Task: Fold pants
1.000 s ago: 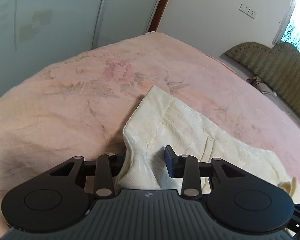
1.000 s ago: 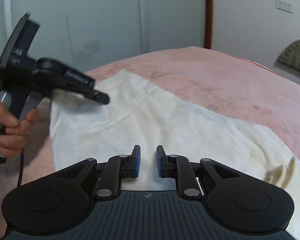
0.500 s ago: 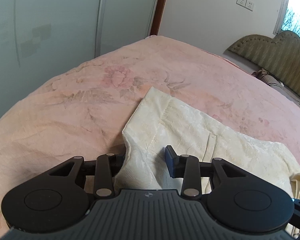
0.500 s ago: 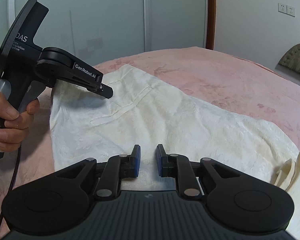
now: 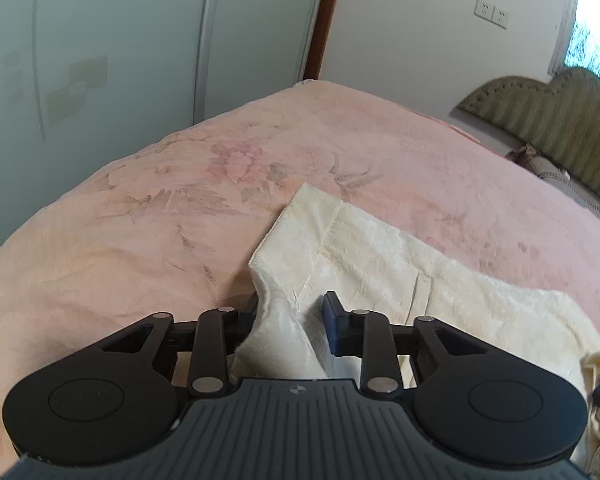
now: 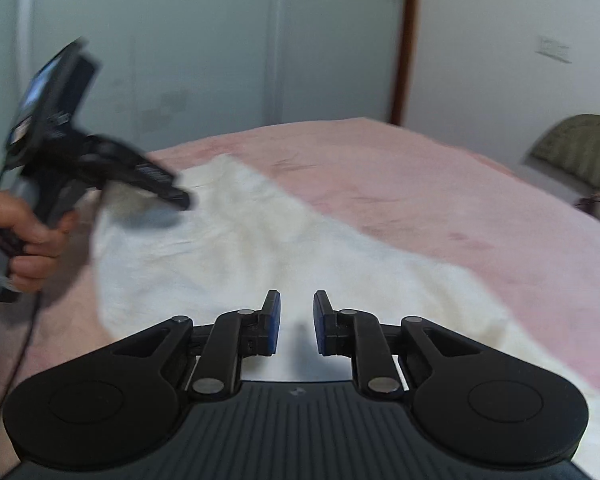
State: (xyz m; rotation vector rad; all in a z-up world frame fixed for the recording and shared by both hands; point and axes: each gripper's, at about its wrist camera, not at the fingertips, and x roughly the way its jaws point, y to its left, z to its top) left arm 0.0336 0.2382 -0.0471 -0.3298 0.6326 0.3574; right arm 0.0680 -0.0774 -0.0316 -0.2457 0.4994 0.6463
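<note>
Cream pants (image 5: 384, 256) lie across a pink floral bedspread (image 5: 148, 224). My left gripper (image 5: 290, 312) holds a bunched corner of the pants between its fingers, lifted slightly off the bed. In the right wrist view the pants (image 6: 260, 240) spread out ahead, and my right gripper (image 6: 296, 312) hovers just above them, jaws a little apart with nothing between. The left gripper (image 6: 172, 196) shows there at the left, held by a hand, gripping the pants' edge. That view is motion-blurred.
Pale wardrobe doors (image 5: 100, 48) stand beyond the bed's far edge. A green padded headboard (image 5: 560, 116) is at the right. A wooden door frame (image 5: 320, 20) and wall sockets (image 5: 490, 12) are behind.
The left gripper keeps its hold on the pants corner with little movement. The right wrist view has shifted and blurred, showing the right gripper moving over the cloth.
</note>
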